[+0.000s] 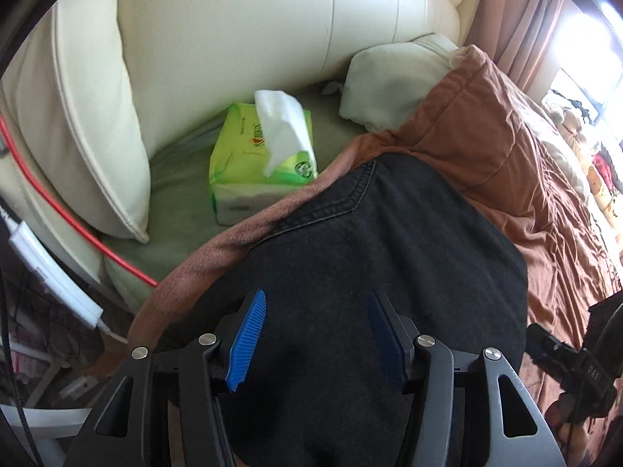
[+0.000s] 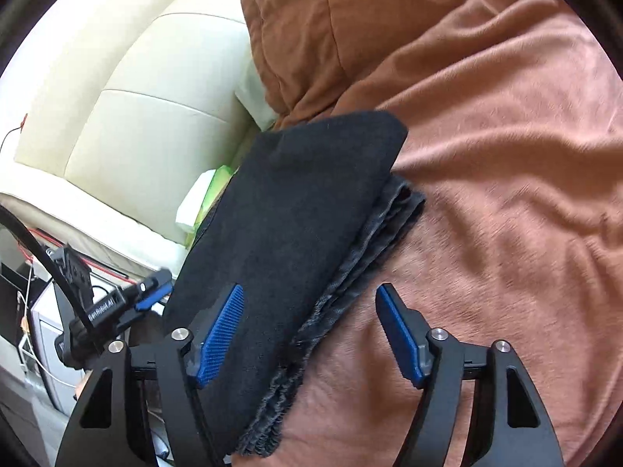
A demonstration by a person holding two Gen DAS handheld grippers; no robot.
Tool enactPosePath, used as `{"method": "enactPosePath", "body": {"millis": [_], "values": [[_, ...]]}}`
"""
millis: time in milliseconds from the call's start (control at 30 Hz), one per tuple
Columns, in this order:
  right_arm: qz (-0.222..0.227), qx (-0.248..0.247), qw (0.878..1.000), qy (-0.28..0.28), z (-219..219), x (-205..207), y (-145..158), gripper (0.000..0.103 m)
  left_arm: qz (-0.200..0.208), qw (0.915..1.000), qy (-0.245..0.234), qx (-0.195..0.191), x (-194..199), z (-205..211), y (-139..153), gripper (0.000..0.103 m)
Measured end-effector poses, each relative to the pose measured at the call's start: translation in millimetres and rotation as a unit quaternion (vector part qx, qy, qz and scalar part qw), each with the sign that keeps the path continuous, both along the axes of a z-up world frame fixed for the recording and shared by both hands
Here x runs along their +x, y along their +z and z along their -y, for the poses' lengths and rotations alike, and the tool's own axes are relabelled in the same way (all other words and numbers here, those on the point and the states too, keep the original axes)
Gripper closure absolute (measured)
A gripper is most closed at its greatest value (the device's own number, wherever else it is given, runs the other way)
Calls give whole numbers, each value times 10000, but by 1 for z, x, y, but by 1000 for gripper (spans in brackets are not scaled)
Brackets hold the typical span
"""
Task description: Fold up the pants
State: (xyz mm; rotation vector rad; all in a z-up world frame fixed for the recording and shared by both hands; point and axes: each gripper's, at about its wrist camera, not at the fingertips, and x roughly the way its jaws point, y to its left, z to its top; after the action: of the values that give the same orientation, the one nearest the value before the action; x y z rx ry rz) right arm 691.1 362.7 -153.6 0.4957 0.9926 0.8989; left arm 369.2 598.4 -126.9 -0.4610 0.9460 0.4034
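Hovering over the folded black pants, the left tool has its two blue pads spread apart with only dark cloth showing below the gap; neither pad presses the fabric, so this tool is released. In the right wrist view the right tool is likewise released: one pad sits over the near edge of the pants, the other over the bare rust-brown blanket, and nothing is pinched between them. The left tool also shows there, at the far side of the pants.

There is one pair of pants, a compact stack of several layers, its frayed grey hem edges lining the side nearest the right tool. In the left wrist view a stitched seam runs across the corner of the pants that points toward the tissue pack. The pants lie on the blanket, which covers the bed.

Just beyond the pants, off the blanket's edge, lies one green tissue pack with one white tissue sticking up. Behind the pack stands a cream padded headboard. One pale pillow rests beside the pack, against the brown bolster of the blanket. One red cable runs along the bed's edge, well apart from the pants.
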Motion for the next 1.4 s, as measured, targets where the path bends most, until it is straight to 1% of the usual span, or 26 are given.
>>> {"method": "enactPosePath", "body": {"millis": [67,100,133,167,200,267,333,400,500,567,633,667,867,933,1033,1100,1200,1267,1300,1367,1400], "values": [[210,-123,9997,-101,7,-5,10,48,-153,9998,97,45,-4,-3,-6,48],[326,-171,9993,-117,8,-7,16,54,-254,9996,121,89,-6,-4,-8,52],[463,-199,9987,-103,9,-10,20,58,-357,9991,150,163,-7,-4,-10,58],[619,-226,9978,-70,8,-13,25,58,-481,9983,216,255,-8,-5,-13,62],[776,-254,9967,-10,9,-17,31,60,-556,9978,253,264,-9,-5,-15,65],[1122,-325,9929,233,7,-21,37,63,-695,9967,250,343,-11,-5,-20,66],[1455,-460,9870,514,-9,-25,49,64,-710,9962,273,419,-14,-2,-19,66],[1679,-630,9808,762,-22,-29,55,64,-722,9960,301,426,-17,1,-17,66],[1785,-936,9735,1085,-42,-28,54,71,-641,9966,295,433,-24,7,-12,66],[1801,-1108,9692,1259,-41,-21,52,72,-618,9969,231,440,-25,14,-10,66],[1804,-1353,9635,1441,-51,-22,43,81,-637,9968,171,443,-26,21,-10,66],[1814,-1499,9603,1502,-59,-19,40,82,-637,9969,156,439,-26,24,-10,66],[1769,-1951,9489,1742,-71,-22,28,82,-543,9975,127,436,-31,40,-7,65],[1721,-2012,9478,1776,-68,-22,32,86,-496,9979,118,409,-33,46,-5,65],[1733,-2051,9465,1790,-58,-24,40,86,-473,9984,28,305,-34,55,-3,65],[1757,-2071,9462,1761,-48,-26,45,86,-554,9982,-17,232,-34,62,-5,65],[1734,-2074,9477,1697,-32,-29,55,86,-714,9974,-71,-8,-37,74,-12,65],[1822,-2115,9464,1625,-22,-33,66,86,-729,9973,-83,-2,-42,85,-10,65],[1822,-2129,9463,1610,-15,-34,71,85,-694,9975,-101,-54,-44,90,-8,65],[1805,-2193,9460,1562,-2,-37,80,77,-611,9980,-135,-104,-48,101,0,65],[1831,-2230,9454,1518,5,-39,85,67,-589,9981,-154,-65,-50,108,5,63]]}}
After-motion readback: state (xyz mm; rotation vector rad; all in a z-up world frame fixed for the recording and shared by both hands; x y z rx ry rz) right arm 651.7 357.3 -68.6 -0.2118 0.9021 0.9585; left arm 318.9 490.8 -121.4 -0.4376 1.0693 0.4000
